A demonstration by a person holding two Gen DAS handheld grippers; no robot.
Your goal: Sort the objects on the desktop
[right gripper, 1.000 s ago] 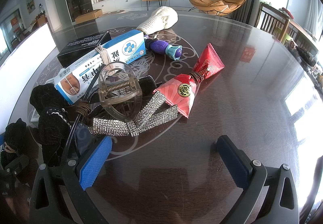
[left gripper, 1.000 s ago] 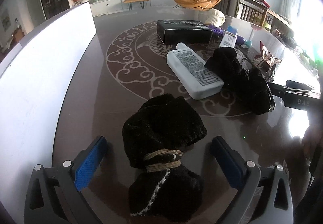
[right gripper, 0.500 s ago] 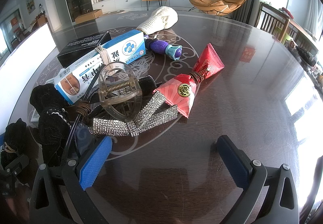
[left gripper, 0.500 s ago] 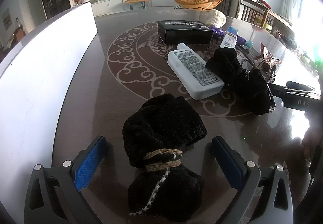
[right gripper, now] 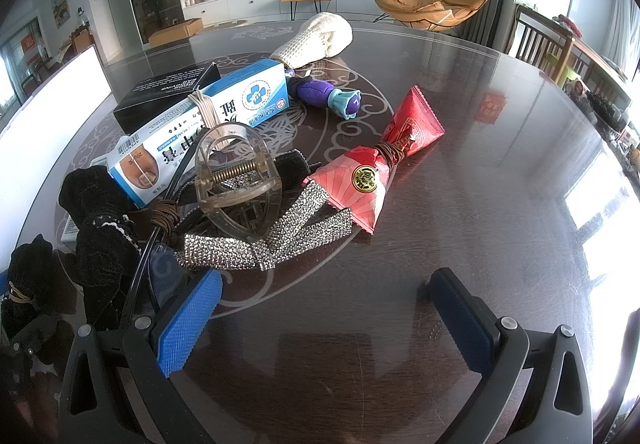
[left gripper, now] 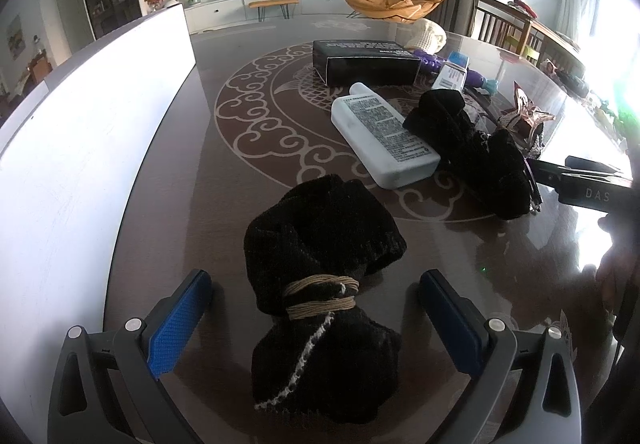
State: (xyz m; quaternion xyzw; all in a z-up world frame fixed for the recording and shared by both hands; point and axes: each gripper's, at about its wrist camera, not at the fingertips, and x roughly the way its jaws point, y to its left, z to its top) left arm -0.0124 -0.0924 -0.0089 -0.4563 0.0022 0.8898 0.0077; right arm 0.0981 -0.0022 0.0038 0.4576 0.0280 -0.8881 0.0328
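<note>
A black knitted bundle tied with tan cord [left gripper: 320, 284] lies on the dark table between the fingers of my open left gripper [left gripper: 316, 318]; the pads stand apart from it. Behind it lie a white bottle [left gripper: 380, 132], a second black bundle [left gripper: 472, 148] and a black box [left gripper: 366, 62]. My right gripper [right gripper: 324, 318] is open and empty over bare table. Ahead of it lie a clear hair claw clip [right gripper: 236, 180], a rhinestone bow [right gripper: 264, 236], a red packet tied at its middle [right gripper: 380, 168], a blue-and-white carton [right gripper: 200, 132], a purple toy [right gripper: 324, 96] and a cream knitted piece [right gripper: 316, 40].
A tall white panel [left gripper: 80, 148] runs along the table's left side. The right gripper's dark body [left gripper: 592, 192] shows at the right of the left wrist view. The table's far edge curves round at the right [right gripper: 580, 96]. Chairs and living-room furniture stand beyond.
</note>
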